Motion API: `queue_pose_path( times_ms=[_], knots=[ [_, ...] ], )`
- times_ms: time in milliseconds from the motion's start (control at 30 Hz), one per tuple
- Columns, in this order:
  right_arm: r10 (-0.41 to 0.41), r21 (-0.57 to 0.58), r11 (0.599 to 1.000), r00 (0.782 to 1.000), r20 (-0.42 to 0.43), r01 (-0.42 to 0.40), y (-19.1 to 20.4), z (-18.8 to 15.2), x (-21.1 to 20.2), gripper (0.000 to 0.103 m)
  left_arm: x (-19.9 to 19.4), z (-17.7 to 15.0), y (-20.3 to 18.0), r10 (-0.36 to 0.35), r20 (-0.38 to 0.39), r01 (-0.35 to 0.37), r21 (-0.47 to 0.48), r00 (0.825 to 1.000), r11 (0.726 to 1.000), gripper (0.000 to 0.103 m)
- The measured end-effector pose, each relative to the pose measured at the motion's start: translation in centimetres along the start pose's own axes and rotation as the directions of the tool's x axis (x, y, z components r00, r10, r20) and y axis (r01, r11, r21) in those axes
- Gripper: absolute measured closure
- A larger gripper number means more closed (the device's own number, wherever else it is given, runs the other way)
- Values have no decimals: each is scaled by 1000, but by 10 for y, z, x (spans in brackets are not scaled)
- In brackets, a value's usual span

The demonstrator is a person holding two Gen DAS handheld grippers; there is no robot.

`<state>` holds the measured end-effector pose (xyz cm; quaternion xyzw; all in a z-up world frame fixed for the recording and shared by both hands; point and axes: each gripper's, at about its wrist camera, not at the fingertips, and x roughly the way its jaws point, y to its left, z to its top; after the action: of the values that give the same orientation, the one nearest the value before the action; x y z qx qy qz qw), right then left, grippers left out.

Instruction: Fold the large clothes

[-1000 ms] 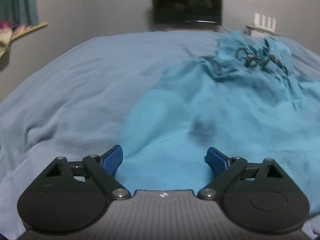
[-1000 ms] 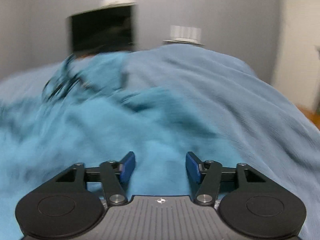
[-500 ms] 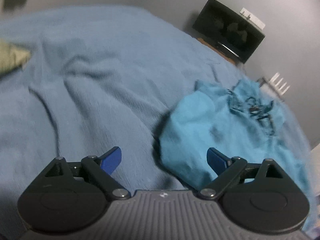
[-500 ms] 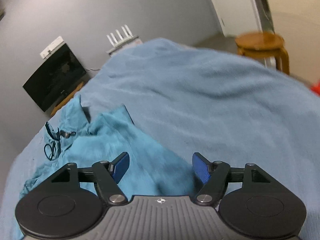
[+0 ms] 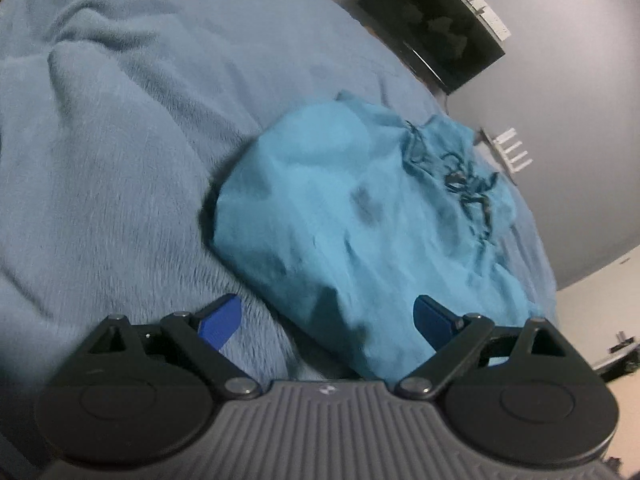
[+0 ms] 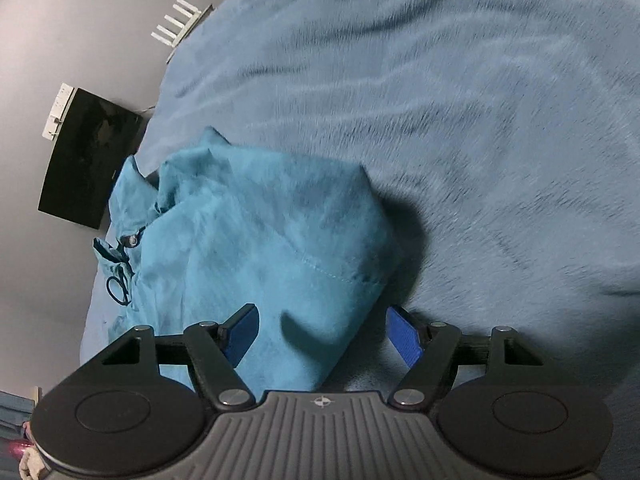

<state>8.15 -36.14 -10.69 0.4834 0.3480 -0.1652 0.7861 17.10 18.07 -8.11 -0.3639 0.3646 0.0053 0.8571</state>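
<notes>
So the teal garment (image 5: 360, 216) is sitting in a rumpled, bunched-up heap on the bed (image 5: 120, 128), which has a fuzzy grey-blue blanket over it. There's a dark drawstring (image 5: 468, 184) tangled up at the far end of the heap, toward the wall.

From the left wrist view, the left gripper (image 5: 327, 316) has its blue fingers (image 5: 222, 316) spread wide with nothing pinched. The near edge of the garment runs diagonally between them: the right-hand finger is over the teal cloth, the left-hand one is over bare blanket. Can't tell if either actually touches the fabric.

Right wrist view is pretty much the mirror of that. The right gripper (image 6: 322, 332) is spread too, fingers (image 6: 404, 334) apart and not pinching anything. The garment's (image 6: 260, 248) near corner, with a visible stitched hem, pokes in between them, closer to the left-hand finger; the other one hangs over blanket just beside the cloth's edge.

Further out: a dark TV screen (image 5: 436, 28) against the grey wall past the bed, and a white router (image 6: 180, 26) with its antennas next to it.
</notes>
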Motion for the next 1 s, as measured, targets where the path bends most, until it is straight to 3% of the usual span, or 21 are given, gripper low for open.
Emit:
queue_pose_path(
  times_ms=[167,300,367,433,467,500,567,633,700,900,1000],
  knots=[
    [0,-34,999,999,33,1,11,-3,21,32,27,6,-15,81,53,-86,116,995,989,11],
    [30,34,999,996,81,-32,8,-3,35,33,47,15,-7,68,54,-72,63,996,995,14],
    [45,68,996,994,103,-52,6,-2,41,39,53,20,1,66,62,-67,7,996,998,26],
    [73,96,992,989,128,-86,3,0,43,48,53,24,10,64,72,-60,-51,995,997,52],
    [88,99,990,987,137,-102,3,0,42,52,53,25,15,47,71,-41,-79,996,996,57],
    [96,95,989,985,146,-110,4,1,42,59,52,25,17,29,72,-23,-89,997,996,69],
    [127,70,988,978,167,-140,9,3,39,82,48,25,15,21,77,-15,-77,997,997,79],
    [144,12,989,972,184,-148,19,3,34,88,41,23,10,20,89,-16,-52,996,999,88],
    [146,-40,989,968,204,-140,28,3,30,89,29,18,3,19,102,-17,-19,995,1000,91],
    [131,-53,991,965,225,-122,32,3,5,92,-10,0,-27,39,99,-53,143,994,988,92],
    [109,-31,994,972,208,-105,29,6,-11,93,-32,-8,-26,32,86,-43,127,996,991,92]
  ],
)
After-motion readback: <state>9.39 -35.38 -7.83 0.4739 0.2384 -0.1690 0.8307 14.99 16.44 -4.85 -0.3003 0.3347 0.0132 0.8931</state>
